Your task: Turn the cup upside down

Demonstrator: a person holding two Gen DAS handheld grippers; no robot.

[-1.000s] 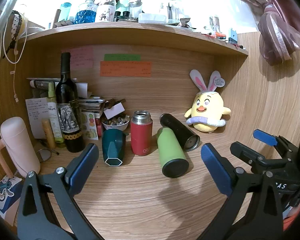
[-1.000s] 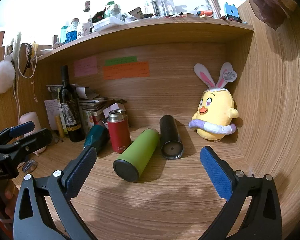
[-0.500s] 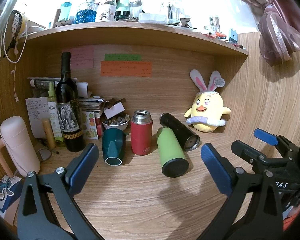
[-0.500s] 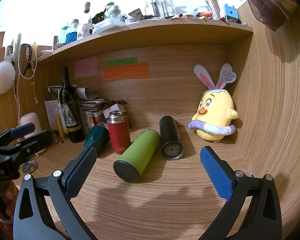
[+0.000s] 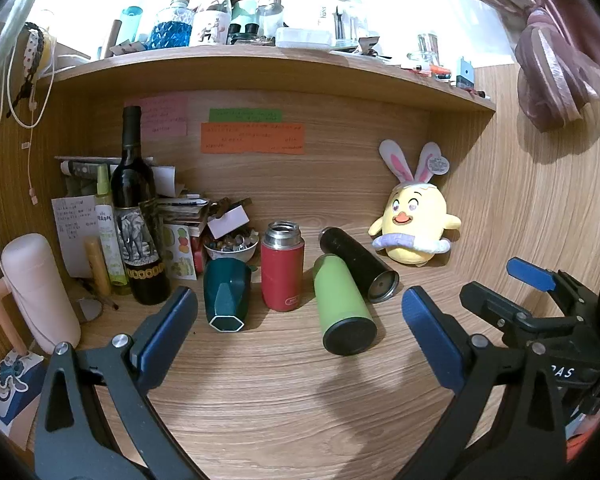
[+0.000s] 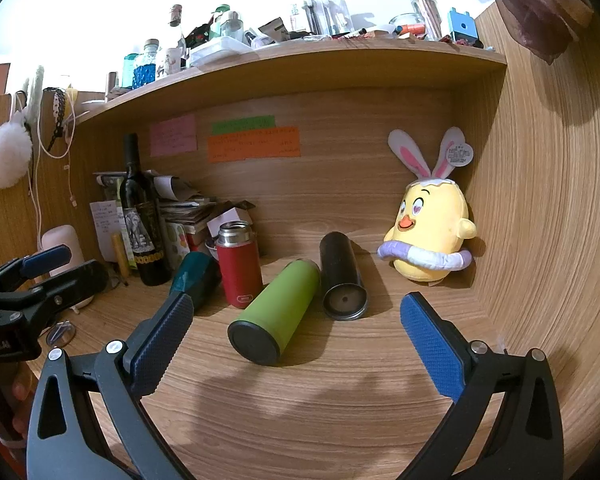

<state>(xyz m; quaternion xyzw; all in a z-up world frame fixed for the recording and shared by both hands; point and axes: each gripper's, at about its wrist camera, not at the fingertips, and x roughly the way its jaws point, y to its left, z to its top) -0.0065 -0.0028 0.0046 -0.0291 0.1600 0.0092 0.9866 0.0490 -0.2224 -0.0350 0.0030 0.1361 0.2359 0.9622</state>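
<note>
A red flask (image 5: 282, 268) with a steel neck stands upright on the wooden desk; it also shows in the right wrist view (image 6: 239, 265). A green cup (image 5: 342, 308) (image 6: 276, 312), a black cup (image 5: 358, 264) (image 6: 341, 276) and a dark teal faceted cup (image 5: 225, 294) (image 6: 194, 276) lie on their sides around it. My left gripper (image 5: 298, 330) is open and empty, short of the cups. My right gripper (image 6: 296, 334) is open and empty, nearest the green cup's base.
A wine bottle (image 5: 136, 220), papers and a small bowl (image 5: 231, 246) crowd the back left. A pink bottle (image 5: 36, 288) stands at the left. A yellow plush chick (image 5: 414, 232) sits back right by the side wall. A shelf (image 5: 260, 64) overhangs the desk.
</note>
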